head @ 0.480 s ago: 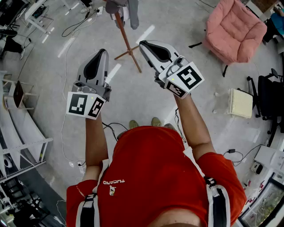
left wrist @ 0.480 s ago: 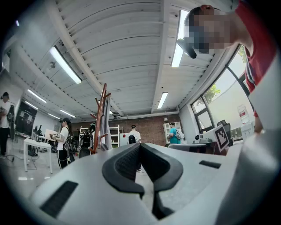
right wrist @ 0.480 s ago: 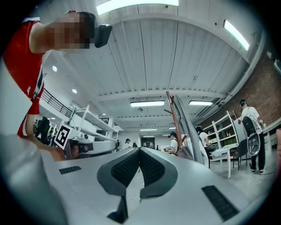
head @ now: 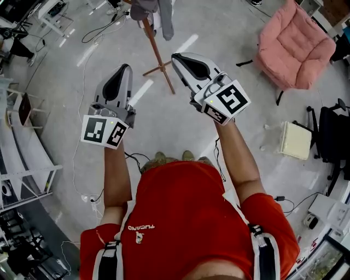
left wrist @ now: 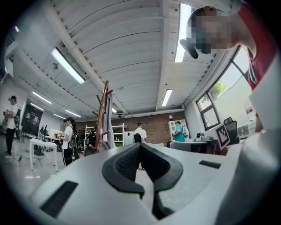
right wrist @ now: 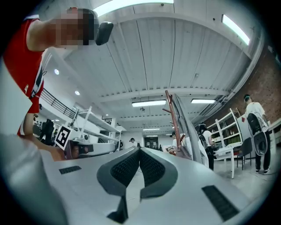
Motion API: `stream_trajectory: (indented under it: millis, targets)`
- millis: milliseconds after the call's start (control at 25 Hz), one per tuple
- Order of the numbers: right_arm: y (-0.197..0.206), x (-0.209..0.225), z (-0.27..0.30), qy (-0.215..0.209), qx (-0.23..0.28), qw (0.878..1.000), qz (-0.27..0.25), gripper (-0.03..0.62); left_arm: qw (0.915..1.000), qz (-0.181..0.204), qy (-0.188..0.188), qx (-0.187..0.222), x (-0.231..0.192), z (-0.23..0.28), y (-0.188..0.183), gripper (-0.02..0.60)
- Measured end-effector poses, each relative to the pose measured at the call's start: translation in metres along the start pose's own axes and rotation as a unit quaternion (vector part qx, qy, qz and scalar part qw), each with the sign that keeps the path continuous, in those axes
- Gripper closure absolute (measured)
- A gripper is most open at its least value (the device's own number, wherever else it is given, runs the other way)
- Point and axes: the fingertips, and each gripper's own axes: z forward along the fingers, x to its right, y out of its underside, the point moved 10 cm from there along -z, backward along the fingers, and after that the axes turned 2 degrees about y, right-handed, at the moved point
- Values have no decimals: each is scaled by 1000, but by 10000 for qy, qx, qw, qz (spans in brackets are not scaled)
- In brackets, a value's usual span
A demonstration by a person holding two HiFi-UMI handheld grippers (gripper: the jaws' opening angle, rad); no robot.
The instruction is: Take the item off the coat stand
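- Tools held up in front of the person [head: 186, 219], side by side: the left tool [head: 126, 67] has its jaws pressed together, nothing between them.
- The right tool [head: 175, 56] is likewise closed and empty, ribbed pads meeting.
- The coat stand [head: 155, 48] stands on the floor [head: 164, 120] ahead of both tools, well apart from their tips.
- The grey garment [head: 165, 16] hangs from the stand's top, beyond the tips, touched by neither tool.
- In the left gripper view the stand is left of the jaws; in the right gripper view, right of them.
- A pink armchair [head: 295, 46] sits off to the right tool's right.
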Motion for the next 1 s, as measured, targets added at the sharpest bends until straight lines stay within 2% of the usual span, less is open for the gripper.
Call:
stream_trajectory:
  millis: [240, 440, 760, 1000]
  targets:
    - [8, 32, 16, -71, -23, 9999, 137, 569, 9997, 69, -209, -111, -9, 13, 2, 572]
    - [14, 60, 49, -101, -34, 9999, 82, 569, 9995, 111, -278, -66, -39, 35, 4, 572]
    - [29, 113, 127, 28, -204, 9996, -166, 568, 9996, 100, -257, 114, -122, 88, 23, 572]
    - [42, 156, 205, 295, -231, 9989, -290, 566, 9998, 74, -41, 187, -203, 135, 34, 572]
